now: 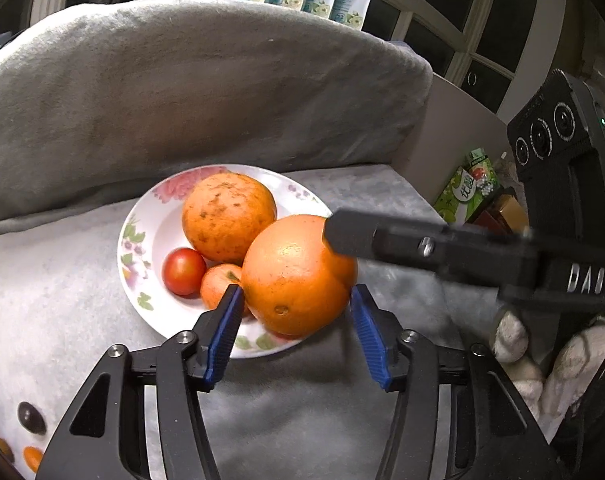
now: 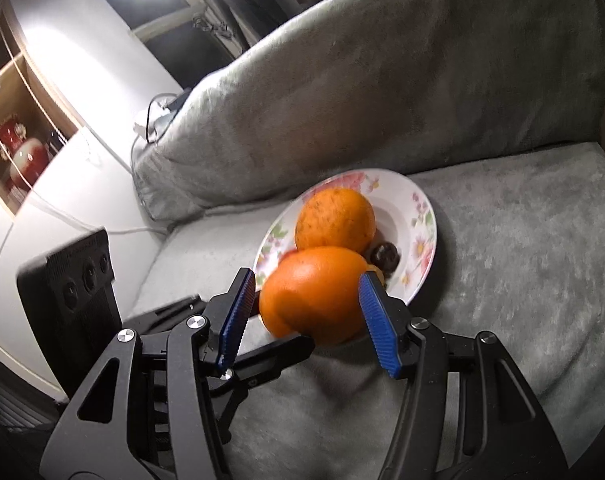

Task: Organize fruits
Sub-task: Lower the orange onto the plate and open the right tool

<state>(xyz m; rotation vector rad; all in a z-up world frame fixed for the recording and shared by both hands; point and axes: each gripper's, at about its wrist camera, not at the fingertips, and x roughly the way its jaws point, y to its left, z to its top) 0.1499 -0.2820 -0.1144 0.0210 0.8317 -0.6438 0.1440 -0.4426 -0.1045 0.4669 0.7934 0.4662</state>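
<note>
Orange fruit: a big orange [image 1: 298,276] sits between blue pads, at the near edge of the plate [image 1: 142,240], partly above its rim.
Plate: white with flowers, it stands on a grey blanket [image 1: 82,280]; it holds a second, spotted orange [image 1: 228,218], a red tomato [image 1: 183,271] and one more small reddish fruit [image 1: 218,284] behind the big orange.
Left gripper [image 1: 298,300]: its two pads stand on both sides of the big orange; the left pad [image 1: 226,320] seems to touch the skin, the right pad shows a thin gap, so I cannot tell if it really clamps.
Right gripper [image 2: 308,300]: the pads stand apart at both sides of the same orange; the right one [image 2: 378,316] seems to press the skin, the left one is very near. I judge that it holds the orange, but the picture is blurred there.
Key relation: the orange lies straight ahead between both pairs of fingers, and the two grippers come to it from crossing directions. It is round, so it has no long axis to respect.
Nearer hand: both are at the fruit; neither is clearly nearer.
Step, as I judge: the orange is being given from one gripper to the other, or set down on the plate.
Risk: the orange can roll off the rim onto the blanket.
</note>
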